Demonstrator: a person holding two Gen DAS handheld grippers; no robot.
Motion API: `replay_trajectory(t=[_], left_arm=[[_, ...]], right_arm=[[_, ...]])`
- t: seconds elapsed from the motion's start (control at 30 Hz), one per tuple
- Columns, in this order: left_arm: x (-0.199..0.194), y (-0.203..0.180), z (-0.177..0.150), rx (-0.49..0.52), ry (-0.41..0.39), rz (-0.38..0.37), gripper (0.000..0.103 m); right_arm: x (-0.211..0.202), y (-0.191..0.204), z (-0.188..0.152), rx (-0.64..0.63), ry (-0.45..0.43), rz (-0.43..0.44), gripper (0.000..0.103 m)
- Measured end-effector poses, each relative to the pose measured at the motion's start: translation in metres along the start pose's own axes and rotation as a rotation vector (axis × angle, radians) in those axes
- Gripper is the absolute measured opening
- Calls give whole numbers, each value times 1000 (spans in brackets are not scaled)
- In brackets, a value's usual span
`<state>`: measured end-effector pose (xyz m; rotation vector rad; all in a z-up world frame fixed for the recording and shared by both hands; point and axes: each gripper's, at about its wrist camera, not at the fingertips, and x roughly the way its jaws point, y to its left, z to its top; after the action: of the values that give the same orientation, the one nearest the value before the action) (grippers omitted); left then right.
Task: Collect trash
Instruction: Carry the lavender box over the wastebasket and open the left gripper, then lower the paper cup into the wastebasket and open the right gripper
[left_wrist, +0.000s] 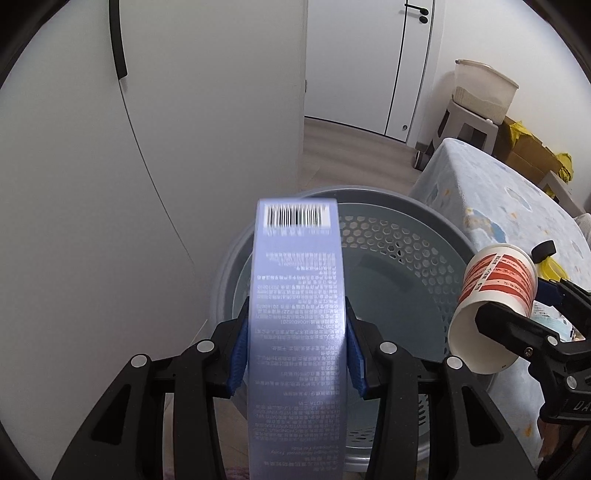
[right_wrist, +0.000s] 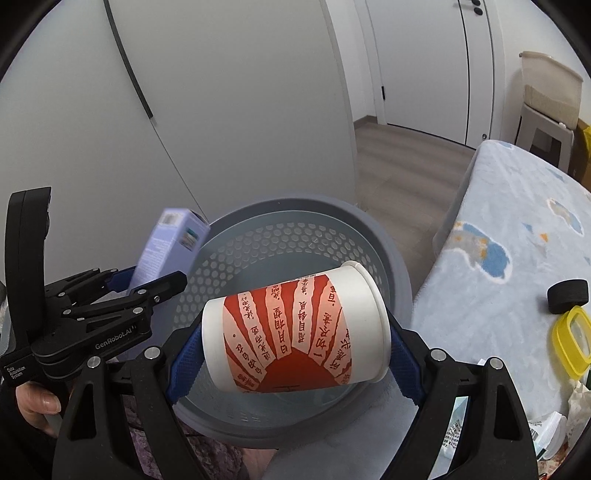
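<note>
Your L gripper (left_wrist: 297, 350) is clamped on 1 tall lilac carton (left_wrist: 297, 314): glossy card, rectangular, fine white print down the face, barcode at the far end. Blue ribbed pads (left_wrist: 240, 354) press both long sides. Carton sticks out over the basket, tilted.

Your R gripper (right_wrist: 295, 350) is clamped on 1 paper cup (right_wrist: 295, 332) lying sideways betw. the pads: white, smooth, tapered, rolled rim, red sunburst w/ red characters. Jaws stand wide, gripping base end and rim end. The L view shows the cup's mouth open and white inside.

Basket (right_wrist: 391, 266): 1, round, grey plastic, thick smooth rim, wall perforated w/ small holes, solid floor. Nothing visible inside; both items are held above it.

Bed (right_wrist: 498, 258) just beside the basket, R side: fuzzy pale-blue cover w/ blue/orange patches. On it: 1 black ring-shaped piece (right_wrist: 567, 295), 1 yellow translucent lid (right_wrist: 574, 343), some paper scraps at the lower R edge, count unclear.
</note>
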<state>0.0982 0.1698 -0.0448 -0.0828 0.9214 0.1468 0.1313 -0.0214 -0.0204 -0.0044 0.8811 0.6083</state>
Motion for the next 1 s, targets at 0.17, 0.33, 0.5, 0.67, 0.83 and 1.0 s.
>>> replay_trajectory(t=[0.17,0.33,0.5,0.67,0.83,1.0], left_arm=[[-1,2,-1,-2,1,14,52],[-2,3,0,-11,-10,27,62],[-1,2,-1,-10,-11,39,62],[-2,3,0,-15,-15,47,62],[-2,3,-1,-15,-19,53,63],[-4,3,-1,-19,-24,59,64]], right_arm=[[-3,0,1,4,-10,-1,87],[-6,-4,2,20,-26,-5,91],[-7,-2,1,14,-37,-10,91],[-6,-3,1,15,-37,-11,91],[-7,-2,-1,18,-37,-11,91],[-7,-1,-1,14,-38,-12,91]])
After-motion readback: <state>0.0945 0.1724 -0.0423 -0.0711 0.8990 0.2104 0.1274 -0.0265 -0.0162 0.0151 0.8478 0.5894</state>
